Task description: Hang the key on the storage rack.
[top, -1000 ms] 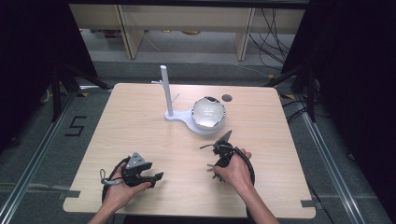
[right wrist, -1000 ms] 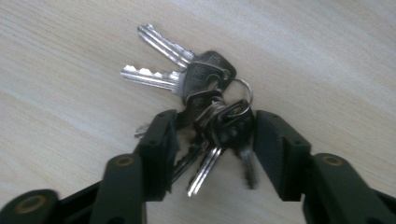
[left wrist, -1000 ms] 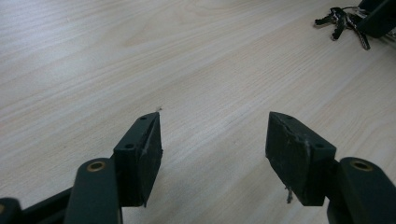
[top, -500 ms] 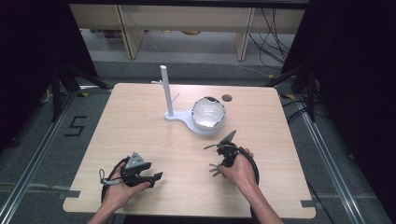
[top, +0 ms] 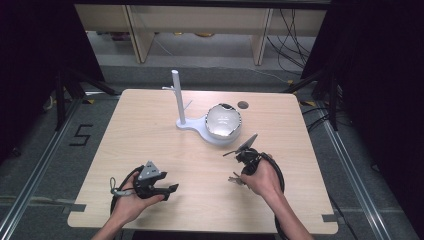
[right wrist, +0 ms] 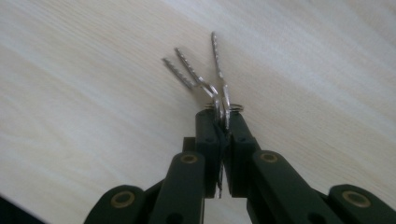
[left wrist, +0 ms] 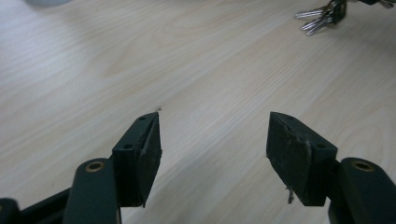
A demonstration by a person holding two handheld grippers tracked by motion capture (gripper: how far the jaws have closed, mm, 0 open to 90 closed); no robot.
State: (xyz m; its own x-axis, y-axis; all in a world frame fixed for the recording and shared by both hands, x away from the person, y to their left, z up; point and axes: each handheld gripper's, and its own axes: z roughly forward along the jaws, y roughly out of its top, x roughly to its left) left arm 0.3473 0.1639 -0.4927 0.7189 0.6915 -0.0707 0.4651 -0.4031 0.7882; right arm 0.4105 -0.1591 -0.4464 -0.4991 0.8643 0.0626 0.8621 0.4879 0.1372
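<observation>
Right hand-held gripper (right wrist: 223,122) just closed on keys (right wrist: 205,74), lifted slightly, left hand-held gripper (left wrist: 212,140) open, white stand (top: 178,100) beyond

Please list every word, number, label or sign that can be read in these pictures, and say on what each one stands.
"5": black figure marked on the grey floor, to the left of the light wooden table in the high view.
No other text: the white stand with an upright post, the shiny silver dome on its base, the bunch of metal keys and the black gripper jaws carry no readable marks.
</observation>
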